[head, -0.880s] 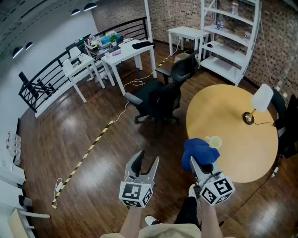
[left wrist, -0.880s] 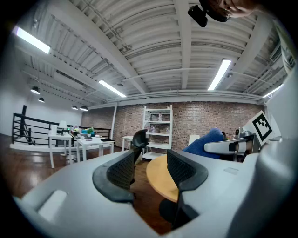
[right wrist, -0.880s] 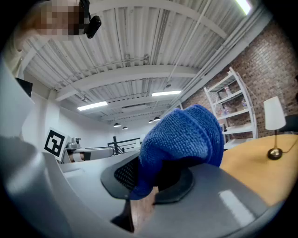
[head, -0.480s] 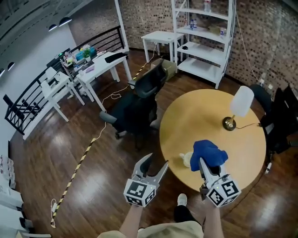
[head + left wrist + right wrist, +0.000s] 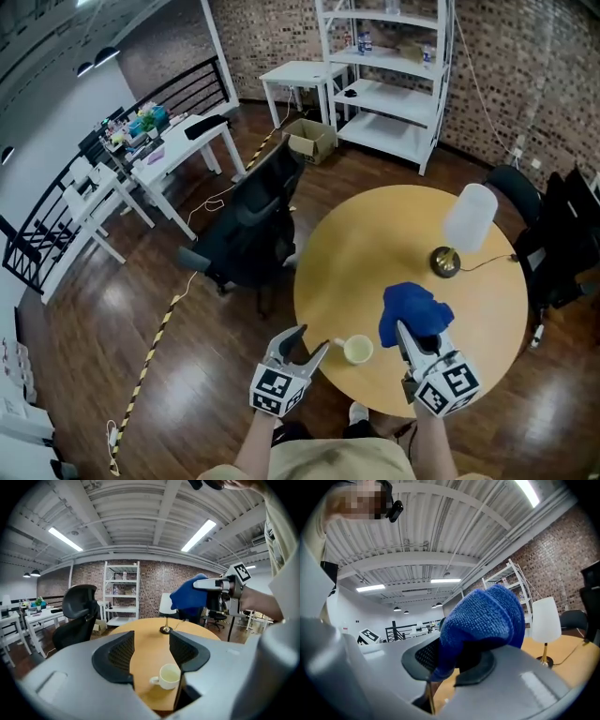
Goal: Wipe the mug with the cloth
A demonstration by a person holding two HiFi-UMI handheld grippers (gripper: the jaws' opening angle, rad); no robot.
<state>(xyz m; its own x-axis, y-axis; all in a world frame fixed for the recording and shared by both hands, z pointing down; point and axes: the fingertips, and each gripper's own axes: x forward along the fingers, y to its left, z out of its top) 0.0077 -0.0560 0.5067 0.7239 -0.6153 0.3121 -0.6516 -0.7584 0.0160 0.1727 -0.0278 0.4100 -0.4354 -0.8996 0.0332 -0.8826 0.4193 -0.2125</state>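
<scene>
Cream ceramic mug (image 5: 357,350) stands upright by the near edge of the round wooden table (image 5: 375,253), just ahead of your left gripper (image 5: 312,339), its jaws apart and empty; your right gripper (image 5: 412,334) has its jaws clamped on the blue microfibre cloth (image 5: 412,307). Close off-centre and you may knock the mug off that edge; open room lies inward, short of the white-shaded lamp (image 5: 466,225).
</scene>
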